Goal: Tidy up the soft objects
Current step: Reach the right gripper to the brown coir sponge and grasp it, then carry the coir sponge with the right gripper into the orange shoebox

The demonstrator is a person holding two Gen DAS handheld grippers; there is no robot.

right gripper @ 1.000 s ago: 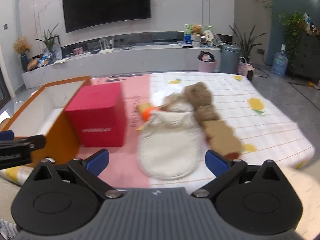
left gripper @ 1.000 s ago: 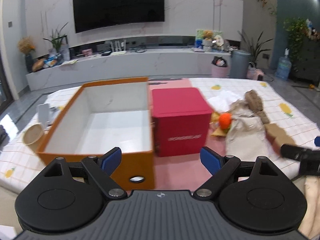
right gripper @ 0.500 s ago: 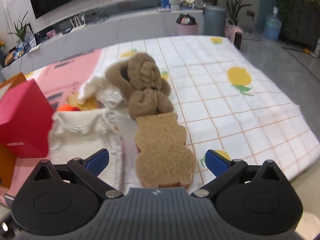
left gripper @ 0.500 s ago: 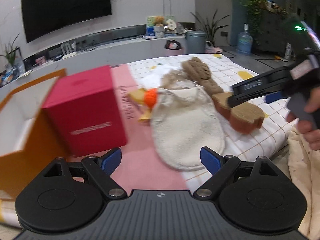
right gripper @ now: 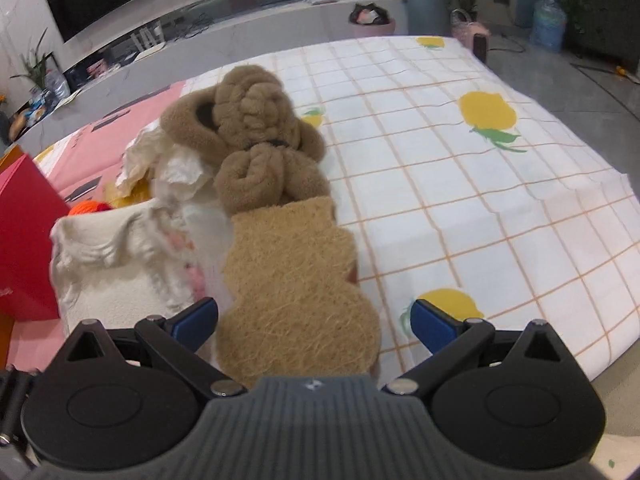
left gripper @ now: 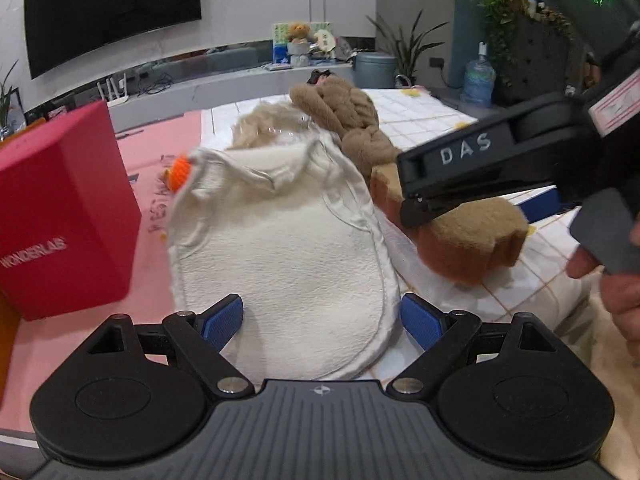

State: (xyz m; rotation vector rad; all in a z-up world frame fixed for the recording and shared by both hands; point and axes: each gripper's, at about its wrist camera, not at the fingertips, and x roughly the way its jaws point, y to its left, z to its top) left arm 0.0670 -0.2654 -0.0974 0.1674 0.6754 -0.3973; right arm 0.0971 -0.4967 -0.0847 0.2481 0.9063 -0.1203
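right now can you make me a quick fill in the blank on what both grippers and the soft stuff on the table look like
1. The right gripper has its jaws ____ on either side of the tan bear-shaped sponge.
2. The left gripper points at the ____ fleece cloth.
3. To the left of that cloth stands a ____ box.
4. Beyond the sponge lies a brown plush ____.

Missing words: open; white; red; bear
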